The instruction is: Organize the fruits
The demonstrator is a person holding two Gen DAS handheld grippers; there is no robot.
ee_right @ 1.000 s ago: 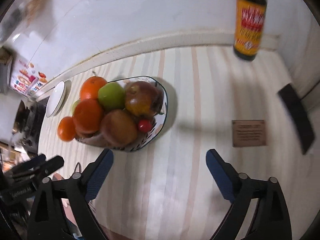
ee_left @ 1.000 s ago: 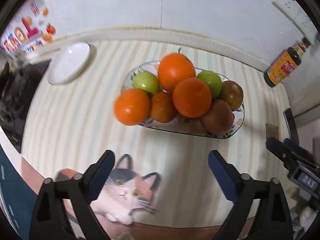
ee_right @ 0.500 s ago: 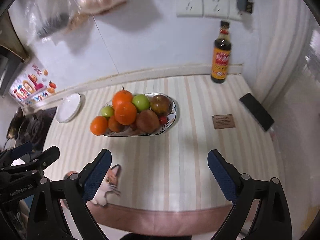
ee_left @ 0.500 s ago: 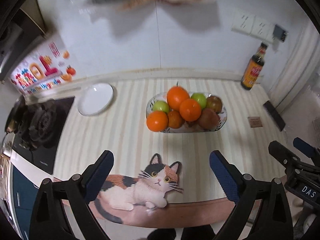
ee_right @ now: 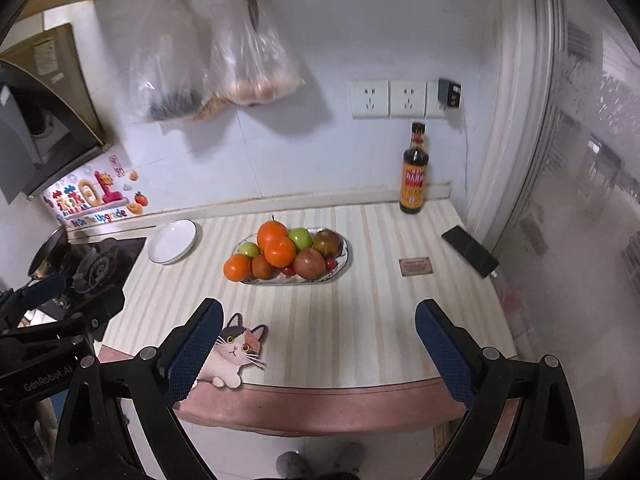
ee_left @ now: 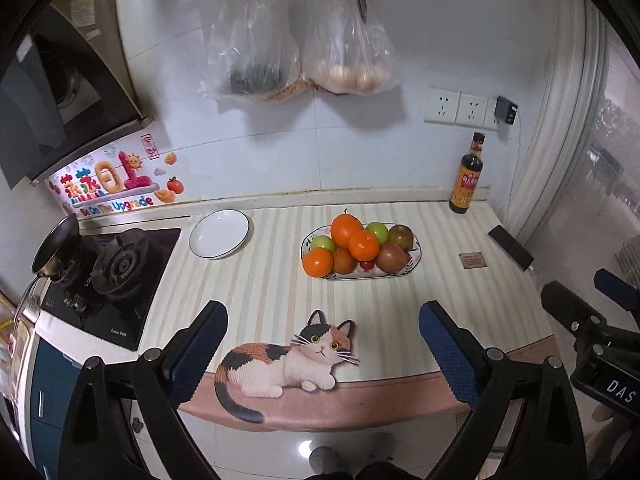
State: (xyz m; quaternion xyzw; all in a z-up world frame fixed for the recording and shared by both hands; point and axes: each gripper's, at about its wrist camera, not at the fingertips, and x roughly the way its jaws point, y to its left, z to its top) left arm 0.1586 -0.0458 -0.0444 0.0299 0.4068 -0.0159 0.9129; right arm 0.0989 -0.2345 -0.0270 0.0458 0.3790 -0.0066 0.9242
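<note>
On the striped counter (ee_left: 280,292) (white wall (ee_left: 420,32) behind) sits a fruit bowl (ee_left: 414,258) — both tools spread, empty.

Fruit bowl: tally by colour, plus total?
In the fruit bowl, as far as visible:
Orange: 4 (top one)
Green: 2 (one at)
Red-brown: 2 (one at)
Small red: 2 (one at)
Total: 10; any fruit buried under the pile cannot be counted.
</note>
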